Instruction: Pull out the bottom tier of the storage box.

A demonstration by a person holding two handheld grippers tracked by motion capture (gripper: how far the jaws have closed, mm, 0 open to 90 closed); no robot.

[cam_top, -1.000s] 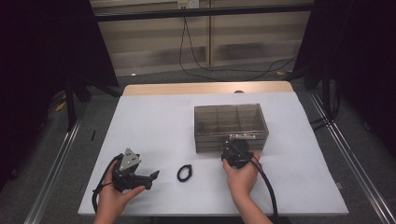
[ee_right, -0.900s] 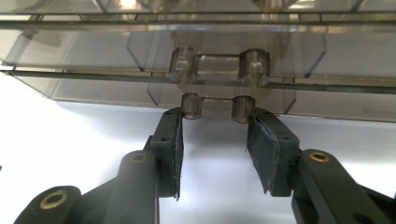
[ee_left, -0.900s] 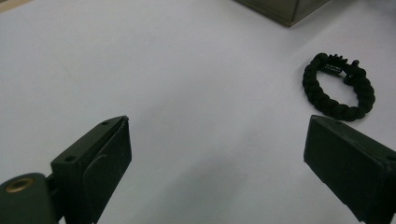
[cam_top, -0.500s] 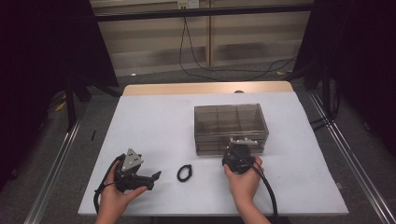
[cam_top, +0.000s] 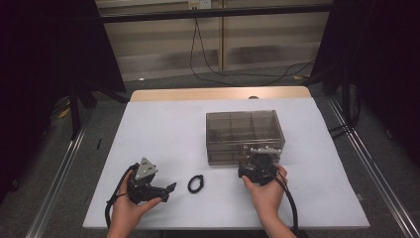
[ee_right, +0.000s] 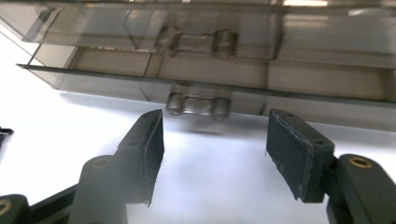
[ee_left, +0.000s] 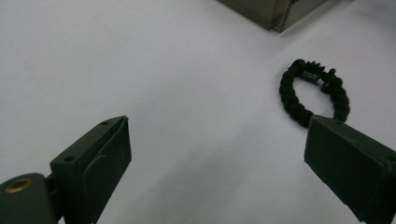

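High view puts your left gripper [cam_top: 166, 188] near the table's [cam_top: 163, 134] front edge, jaws spread wide and empty, with the black bracelet [cam_top: 196, 184] lying just to its right. Further right, your right gripper [cam_top: 258, 157] faces the smoky drawer box [cam_top: 244, 130]; its jaws have just been opening and hold nothing, short of the lower drawer handle [ee_right: 198, 104], so the drawer seems not yet gripped.

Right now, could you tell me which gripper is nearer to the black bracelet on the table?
Left. The left gripper sits just left of the bracelet, jaws open towards it. The right gripper is farther to its right, facing the drawer box.
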